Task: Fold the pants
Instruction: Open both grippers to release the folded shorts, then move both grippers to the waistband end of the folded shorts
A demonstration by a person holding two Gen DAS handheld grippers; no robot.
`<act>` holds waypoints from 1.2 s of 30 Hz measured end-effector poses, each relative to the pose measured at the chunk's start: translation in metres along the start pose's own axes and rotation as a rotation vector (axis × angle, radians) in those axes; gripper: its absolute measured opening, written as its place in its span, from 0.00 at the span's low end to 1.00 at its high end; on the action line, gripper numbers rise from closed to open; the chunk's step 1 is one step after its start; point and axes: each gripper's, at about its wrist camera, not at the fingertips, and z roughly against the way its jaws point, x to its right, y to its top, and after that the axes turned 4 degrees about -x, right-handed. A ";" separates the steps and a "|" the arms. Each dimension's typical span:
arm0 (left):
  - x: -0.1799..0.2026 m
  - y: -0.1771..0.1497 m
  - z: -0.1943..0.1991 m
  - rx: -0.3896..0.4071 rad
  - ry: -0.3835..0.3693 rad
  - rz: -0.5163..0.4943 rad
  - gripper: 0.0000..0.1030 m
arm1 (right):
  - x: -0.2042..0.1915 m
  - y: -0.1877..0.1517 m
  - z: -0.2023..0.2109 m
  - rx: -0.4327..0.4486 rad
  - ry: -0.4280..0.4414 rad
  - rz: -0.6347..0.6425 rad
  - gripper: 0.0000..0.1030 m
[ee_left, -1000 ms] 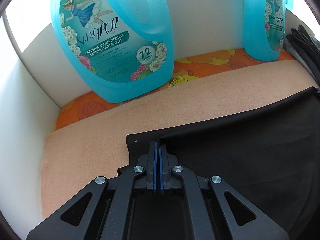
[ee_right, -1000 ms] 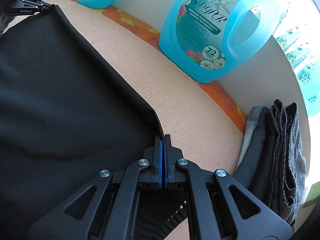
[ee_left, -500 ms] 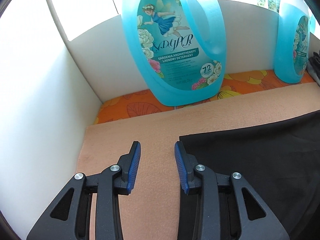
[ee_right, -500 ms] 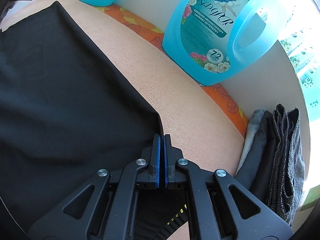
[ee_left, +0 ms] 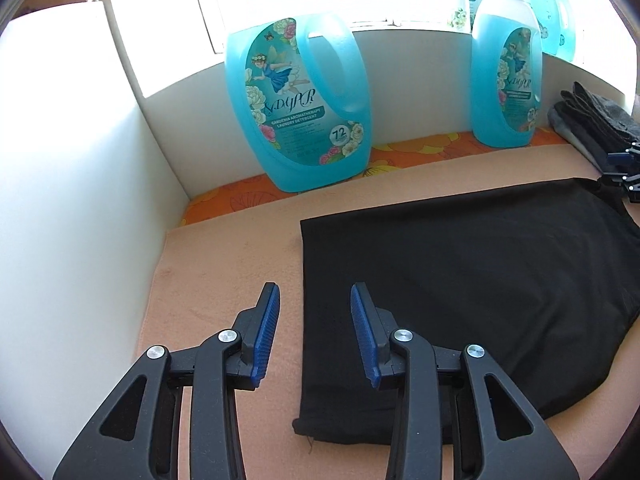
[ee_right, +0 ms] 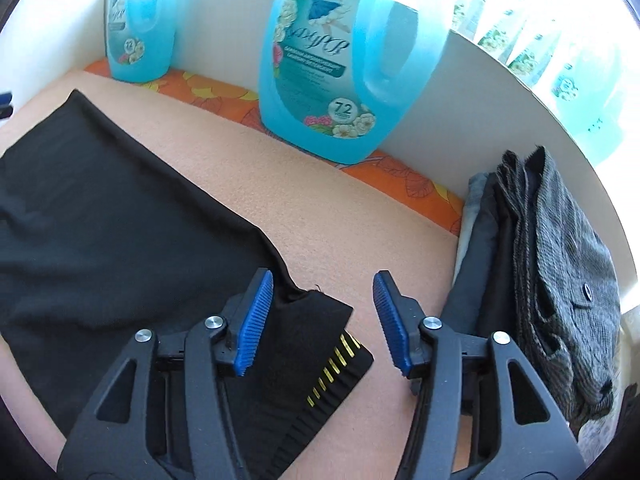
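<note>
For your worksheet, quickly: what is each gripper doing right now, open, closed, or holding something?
Left gripper: open, holding nothing, above the pants edge.
Right gripper: open, holding nothing, over the pants' waistband.

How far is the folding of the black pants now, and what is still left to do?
One fold looks done: the black pants lie flat and doubled on the peach mat, hem edges aligned at the left. Nothing is in hand: the left gripper and right gripper are both open, above the cloth. Probably left: folding it shorter and adding it to the folded stack.
</note>
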 end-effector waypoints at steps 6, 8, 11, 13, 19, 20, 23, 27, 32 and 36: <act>0.048 -0.006 0.031 0.054 -0.126 -0.074 0.34 | 0.037 -0.028 0.021 0.006 0.119 -0.215 0.53; 0.067 -0.007 0.039 0.071 -0.171 -0.098 0.34 | 0.043 -0.036 0.020 0.001 0.185 -0.267 0.53; 0.094 -0.009 0.047 0.072 -0.261 -0.132 0.34 | 0.047 -0.038 0.011 -0.019 0.213 -0.309 0.53; 0.115 -0.014 0.051 0.068 -0.301 -0.163 0.34 | 0.051 -0.034 0.002 -0.022 0.234 -0.332 0.53; 0.173 -0.020 0.058 0.054 -0.425 -0.259 0.34 | 0.059 -0.013 -0.032 -0.040 0.338 -0.399 0.53; 0.181 -0.019 0.058 0.051 -0.441 -0.277 0.34 | 0.058 -0.010 -0.038 -0.048 0.331 -0.399 0.53; 0.201 -0.020 0.053 0.034 -0.463 -0.328 0.34 | 0.054 -0.004 -0.050 -0.061 0.358 -0.390 0.53; 0.208 -0.021 0.043 0.004 -0.475 -0.319 0.34 | 0.054 -0.006 -0.058 -0.065 0.400 -0.418 0.28; 0.210 -0.022 0.035 -0.014 -0.483 -0.310 0.34 | 0.060 -0.013 -0.041 -0.027 0.385 -0.448 0.24; 0.212 -0.023 0.031 -0.032 -0.501 -0.314 0.34 | 0.071 -0.017 -0.040 -0.051 0.368 -0.492 0.24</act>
